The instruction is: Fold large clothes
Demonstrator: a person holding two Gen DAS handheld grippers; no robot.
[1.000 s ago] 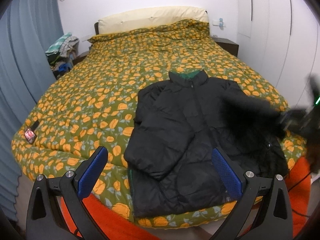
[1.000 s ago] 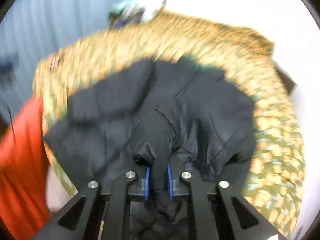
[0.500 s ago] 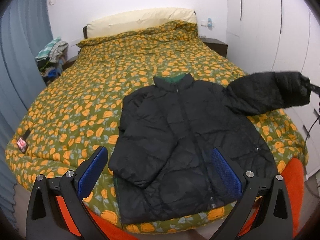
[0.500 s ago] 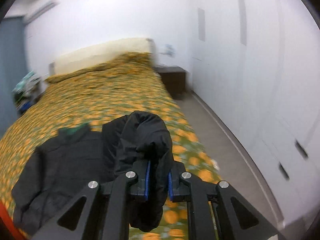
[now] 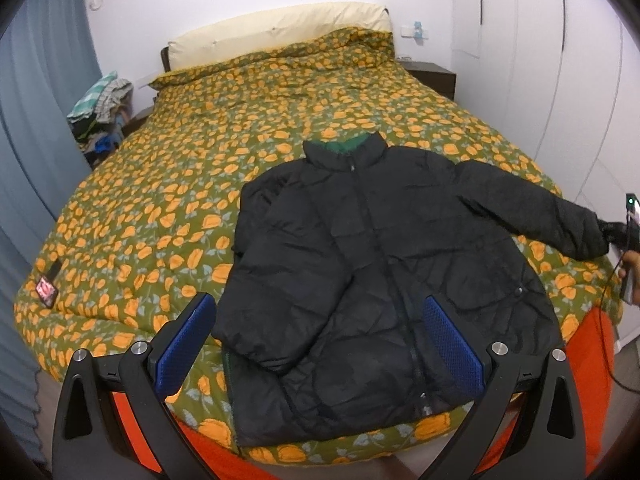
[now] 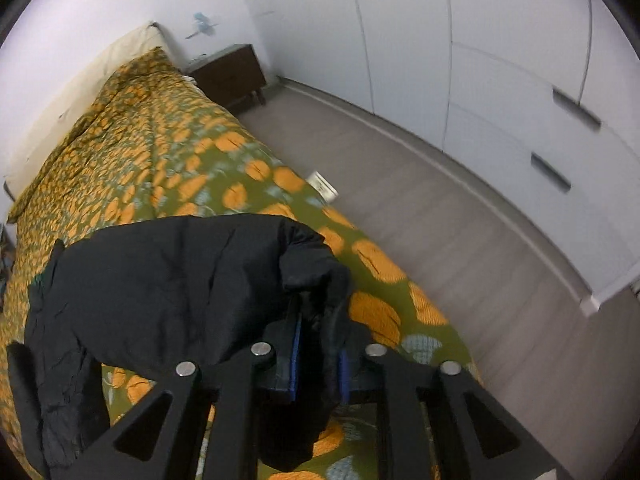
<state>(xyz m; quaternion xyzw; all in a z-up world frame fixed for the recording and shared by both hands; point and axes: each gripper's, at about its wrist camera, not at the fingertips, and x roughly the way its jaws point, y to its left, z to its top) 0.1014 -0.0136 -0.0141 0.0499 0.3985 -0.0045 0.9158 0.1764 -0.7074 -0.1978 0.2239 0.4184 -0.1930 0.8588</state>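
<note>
The black jacket (image 5: 380, 280) lay front-up, zipped, at the foot of the bed (image 5: 200, 184), its hem at the edge above an orange rug (image 5: 596, 344). One sleeve lay folded in across the chest; the other sleeve (image 5: 532, 212) was stretched out sideways over the bed's side. The right gripper (image 6: 318, 354) had that sleeve's cuff (image 6: 316, 276) between its blue pads, and its jaws had just been easing apart, so the grip looked narrow and loosening. The likely trouble, as I judged it, was the puffy cuff slipping out early and the sleeve sagging off the mattress toward the floor, spoiling a flat layout; slick padded fabric would also spring back from any fold. The right gripper pointed steeply down past the bed's corner, with a hand (image 5: 626, 268) visible behind it in the left view. The left gripper (image 5: 320, 344) hovered above the hem, tilted down, its jaws spread wide and holding nothing.
</note>
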